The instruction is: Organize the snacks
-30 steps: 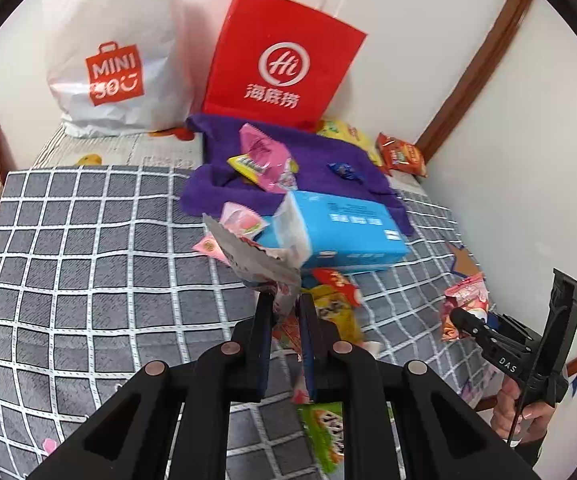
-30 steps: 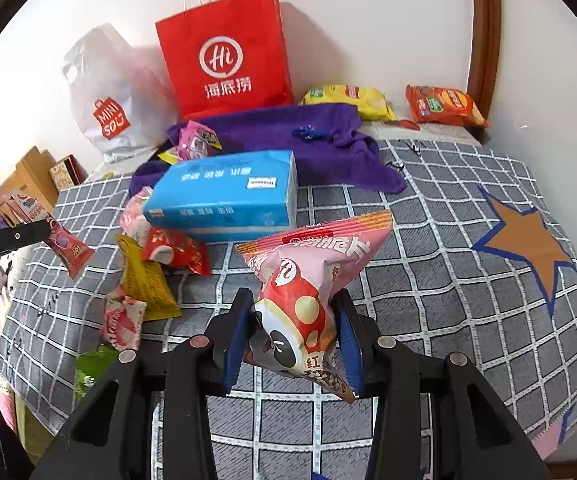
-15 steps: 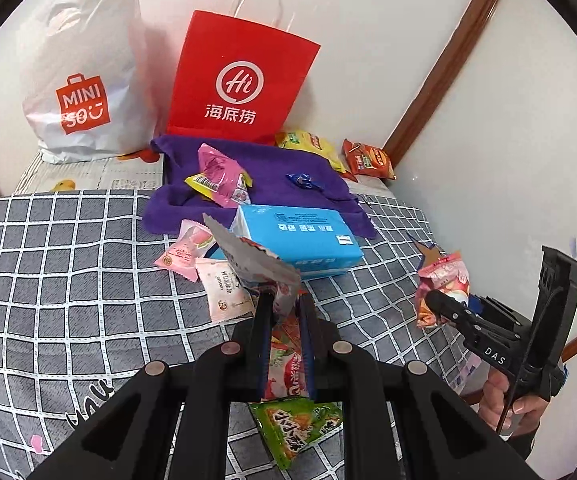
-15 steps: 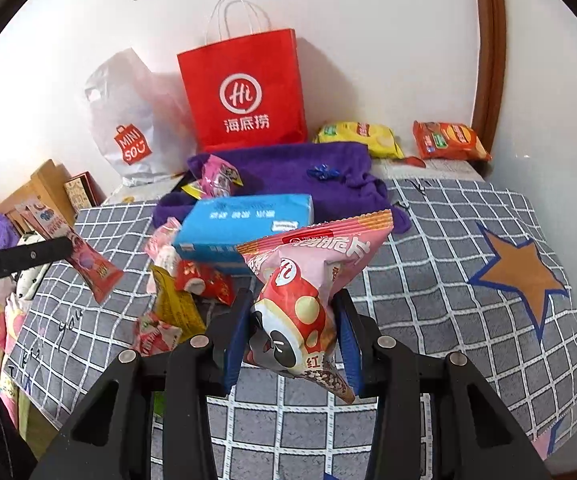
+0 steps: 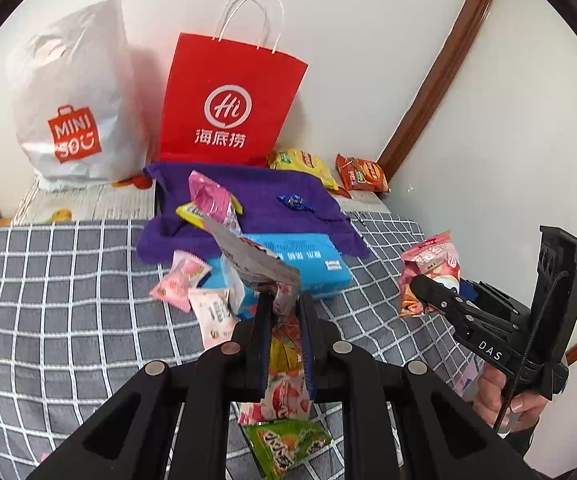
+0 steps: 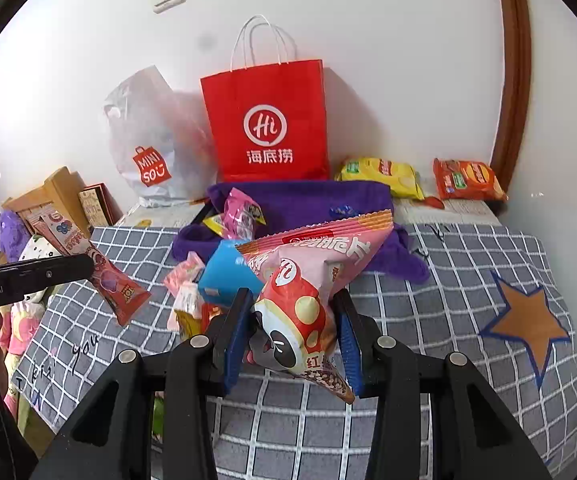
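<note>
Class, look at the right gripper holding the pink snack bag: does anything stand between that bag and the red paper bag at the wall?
Yes. Between the pink snack bag and the red paper bag lies the purple cloth, carrying small sweets.

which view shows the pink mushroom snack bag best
The right wrist view: the pink snack bag fills the centre, clamped in the right tongs, print facing the camera. The left wrist view shows it small at the right edge, partly hidden by those tongs.

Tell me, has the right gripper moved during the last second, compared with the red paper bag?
Yes. The right gripper, shut on the pink snack packet, has pulled back and up: the red paper bag looks smaller and farther, and more wall shows above it.
</note>
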`<state>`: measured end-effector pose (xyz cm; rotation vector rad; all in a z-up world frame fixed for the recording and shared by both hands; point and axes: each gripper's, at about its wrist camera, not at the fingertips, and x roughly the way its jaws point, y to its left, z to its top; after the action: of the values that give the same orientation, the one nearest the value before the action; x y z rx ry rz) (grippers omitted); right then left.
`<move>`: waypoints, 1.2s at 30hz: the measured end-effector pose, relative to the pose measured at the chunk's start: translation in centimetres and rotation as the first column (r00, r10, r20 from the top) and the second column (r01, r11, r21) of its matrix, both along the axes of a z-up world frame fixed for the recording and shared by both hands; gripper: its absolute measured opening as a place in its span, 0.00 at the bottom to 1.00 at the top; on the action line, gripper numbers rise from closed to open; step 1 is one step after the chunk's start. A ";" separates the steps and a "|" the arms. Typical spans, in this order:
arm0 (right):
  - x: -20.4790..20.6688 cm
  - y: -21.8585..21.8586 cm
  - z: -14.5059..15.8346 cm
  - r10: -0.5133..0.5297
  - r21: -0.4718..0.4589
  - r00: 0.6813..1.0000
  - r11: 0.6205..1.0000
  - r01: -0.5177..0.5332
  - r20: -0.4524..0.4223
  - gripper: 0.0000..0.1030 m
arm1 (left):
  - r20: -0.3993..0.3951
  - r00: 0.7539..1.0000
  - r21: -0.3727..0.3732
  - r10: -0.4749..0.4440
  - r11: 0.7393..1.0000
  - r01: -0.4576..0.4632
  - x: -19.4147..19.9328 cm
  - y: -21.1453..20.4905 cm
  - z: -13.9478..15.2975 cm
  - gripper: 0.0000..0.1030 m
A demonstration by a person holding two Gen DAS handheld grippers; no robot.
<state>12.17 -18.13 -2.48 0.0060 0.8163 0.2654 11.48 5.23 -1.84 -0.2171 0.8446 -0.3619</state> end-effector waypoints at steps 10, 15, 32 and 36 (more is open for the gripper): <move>4.8 0.0 0.8 -0.026 -0.014 1.000 1.000 0.026 0.002 0.40 | 0.004 1.000 0.015 -0.028 0.999 0.028 4.1 -1.3 1.0 0.12; 7.4 0.4 0.9 -0.025 -0.040 1.000 0.999 0.025 -0.004 0.40 | 0.006 1.000 0.021 -0.028 0.999 0.028 6.1 -1.4 1.0 0.12; 17.1 2.5 0.6 0.015 -0.053 0.999 0.998 -0.017 -0.032 0.40 | -0.008 1.000 0.040 0.017 0.999 -0.017 14.4 -0.3 0.8 0.12; 19.2 2.6 0.8 0.017 -0.049 1.000 0.999 -0.018 -0.020 0.40 | -0.022 0.999 0.040 0.035 0.999 -0.034 16.7 -0.2 0.5 0.13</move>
<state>31.37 -15.58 -1.70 -0.0450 0.8421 0.2621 28.22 4.99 -1.38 -0.1988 0.8687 -0.3102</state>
